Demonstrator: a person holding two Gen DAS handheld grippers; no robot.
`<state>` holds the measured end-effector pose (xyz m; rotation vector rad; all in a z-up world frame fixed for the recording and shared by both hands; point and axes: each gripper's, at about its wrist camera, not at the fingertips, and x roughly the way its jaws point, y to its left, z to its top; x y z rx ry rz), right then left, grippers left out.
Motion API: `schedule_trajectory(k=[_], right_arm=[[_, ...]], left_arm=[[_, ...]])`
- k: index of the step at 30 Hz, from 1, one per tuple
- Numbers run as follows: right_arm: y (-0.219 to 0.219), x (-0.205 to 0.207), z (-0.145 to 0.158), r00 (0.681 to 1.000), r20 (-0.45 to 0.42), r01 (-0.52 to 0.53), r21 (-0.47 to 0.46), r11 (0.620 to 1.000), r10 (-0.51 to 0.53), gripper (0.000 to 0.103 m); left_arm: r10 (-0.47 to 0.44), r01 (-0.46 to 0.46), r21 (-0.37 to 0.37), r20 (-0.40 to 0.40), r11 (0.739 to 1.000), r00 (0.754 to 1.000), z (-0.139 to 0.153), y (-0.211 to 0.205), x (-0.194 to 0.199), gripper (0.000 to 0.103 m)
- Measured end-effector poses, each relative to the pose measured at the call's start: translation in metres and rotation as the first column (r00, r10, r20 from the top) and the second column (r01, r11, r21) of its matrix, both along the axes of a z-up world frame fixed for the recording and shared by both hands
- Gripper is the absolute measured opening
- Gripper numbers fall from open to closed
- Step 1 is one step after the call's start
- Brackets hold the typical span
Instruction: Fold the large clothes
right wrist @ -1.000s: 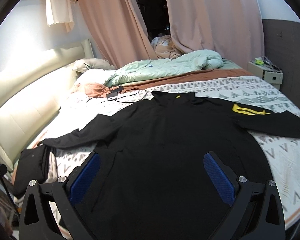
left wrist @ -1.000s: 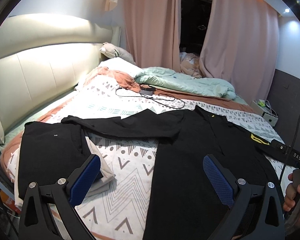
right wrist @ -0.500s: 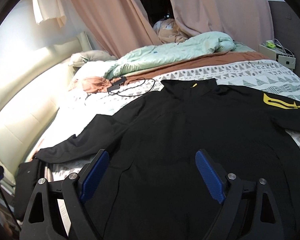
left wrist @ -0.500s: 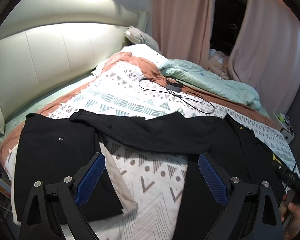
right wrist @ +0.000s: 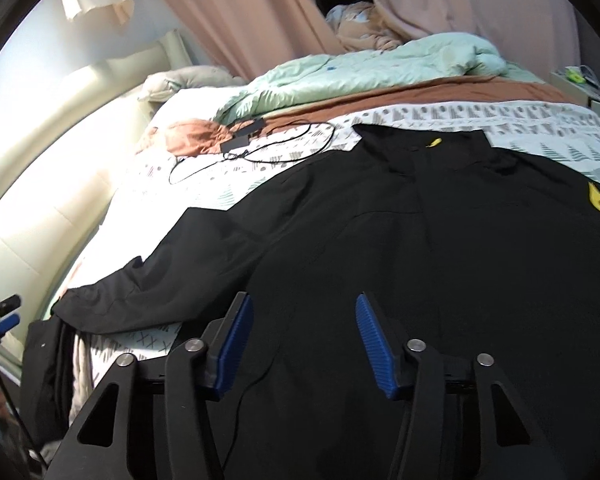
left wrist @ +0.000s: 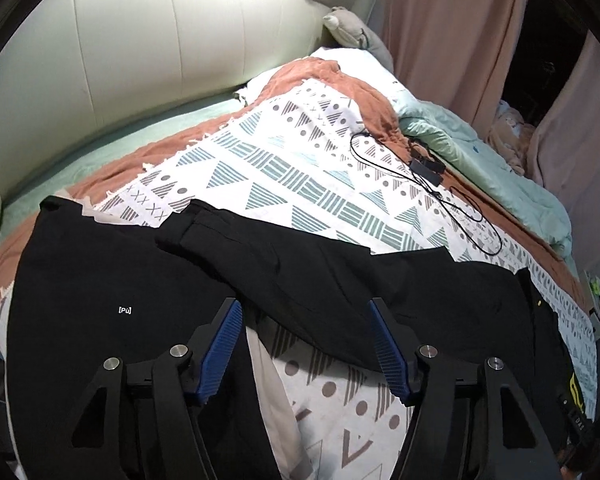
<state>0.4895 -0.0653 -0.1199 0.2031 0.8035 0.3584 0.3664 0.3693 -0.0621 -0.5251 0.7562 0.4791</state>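
A large black jacket with a yellow mark lies spread flat on the patterned bedspread. Its left sleeve stretches out over the bed, the cuff resting on a folded black garment. My left gripper hovers over that sleeve, jaws closing, with the sleeve below them and nothing pinched. My right gripper hangs above the jacket's body near the armpit, jaws closing too, empty between the blue pads.
A black cable with an adapter lies on the bedspread beyond the sleeve. A mint duvet is bunched at the far side. The padded headboard stands on the left, pink curtains behind. A beige cloth lies under the folded garment.
Both grippers have moved left and lower toward the jacket, and their jaws have narrowed. The left view has swung onto the sleeve and the folded black garment.
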Motion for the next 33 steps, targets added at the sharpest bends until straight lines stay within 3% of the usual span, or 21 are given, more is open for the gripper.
schedule_trajectory(k=[4,9,11,15,17,20,26,33], right_arm=[[0.011,0.019,-0.014,0.999,-0.039,-0.028,0.025,0.999,0.029,0.043],[0.024,0.037,-0.034,0.995,-0.087,-0.039,0.027,0.999,0.041,0.029],[0.032,0.046,-0.046,0.989,-0.131,-0.059,0.047,0.997,0.065,0.027],[0.040,0.062,-0.060,0.981,-0.172,-0.073,0.105,0.992,0.091,0.026],[0.039,0.071,-0.066,0.976,-0.197,-0.061,0.169,0.984,0.095,0.023],[0.045,0.081,-0.075,0.968,-0.219,-0.069,0.229,0.971,0.121,0.015],[0.060,0.098,-0.093,0.953,-0.246,-0.080,0.354,0.932,0.176,0.015],[0.069,0.107,-0.116,0.935,-0.312,-0.037,0.380,0.924,0.166,0.016]], left_arm=[[0.070,-0.071,-0.069,-0.020,0.995,0.997,-0.026,0.027,0.017,0.060],[0.145,-0.152,-0.068,-0.097,0.986,0.985,-0.054,0.049,0.037,0.059],[0.167,-0.176,-0.068,-0.120,0.982,0.979,-0.062,0.057,0.042,0.050],[0.195,-0.204,-0.067,-0.129,0.977,0.972,-0.070,0.070,0.046,0.012],[0.217,-0.226,-0.074,-0.108,0.971,0.970,-0.068,0.073,0.043,0.005],[0.195,-0.200,-0.068,-0.072,0.977,0.978,-0.059,0.067,0.046,0.003],[0.147,-0.146,-0.032,0.032,0.989,0.989,-0.010,0.051,0.051,0.000],[0.045,-0.052,0.043,0.141,0.998,0.989,0.059,0.011,0.063,0.000]])
